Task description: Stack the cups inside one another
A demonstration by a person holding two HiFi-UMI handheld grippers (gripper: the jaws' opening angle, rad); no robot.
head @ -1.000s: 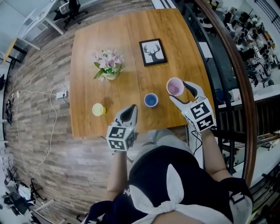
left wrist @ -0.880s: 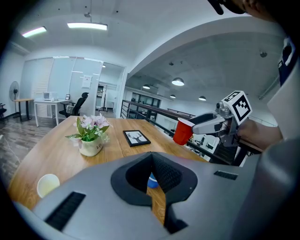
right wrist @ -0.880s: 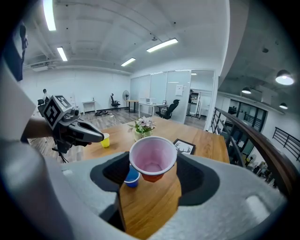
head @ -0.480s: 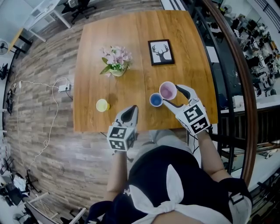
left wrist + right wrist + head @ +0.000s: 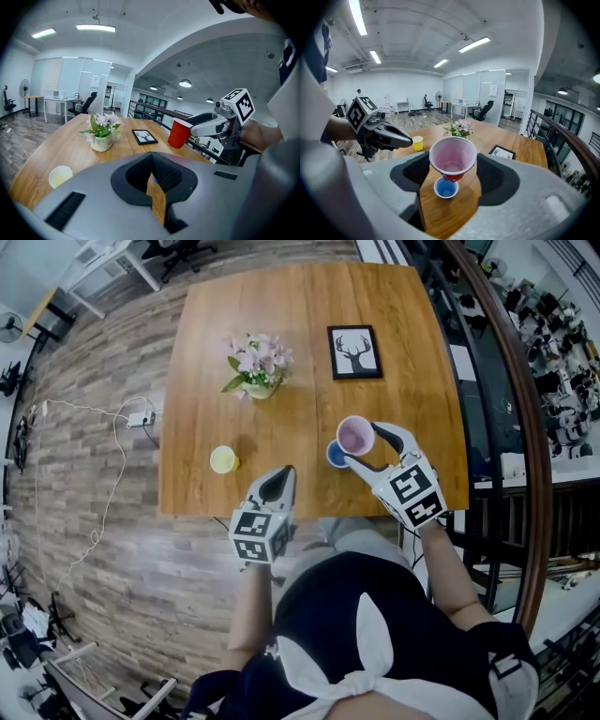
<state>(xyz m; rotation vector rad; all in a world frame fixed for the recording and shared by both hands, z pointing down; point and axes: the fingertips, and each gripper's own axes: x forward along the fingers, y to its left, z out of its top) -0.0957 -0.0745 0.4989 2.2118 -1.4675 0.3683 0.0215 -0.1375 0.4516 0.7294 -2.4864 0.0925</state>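
Observation:
My right gripper is shut on a red cup with a pale pink inside, held upright in the air. Just below and slightly nearer stands a small blue cup on the wooden table, partly covered by the red one. A yellow cup stands near the table's front left. My left gripper hovers at the front edge, shut with nothing in it. From the left gripper view the red cup hangs at the right.
A vase of pink flowers and a framed deer picture sit further back on the table. A dark curved railing runs along the right side. Wood-plank floor and a cable lie to the left.
My right gripper has carried the red cup leftward from beside the blue cup to right over it. The left gripper has hardly shifted.

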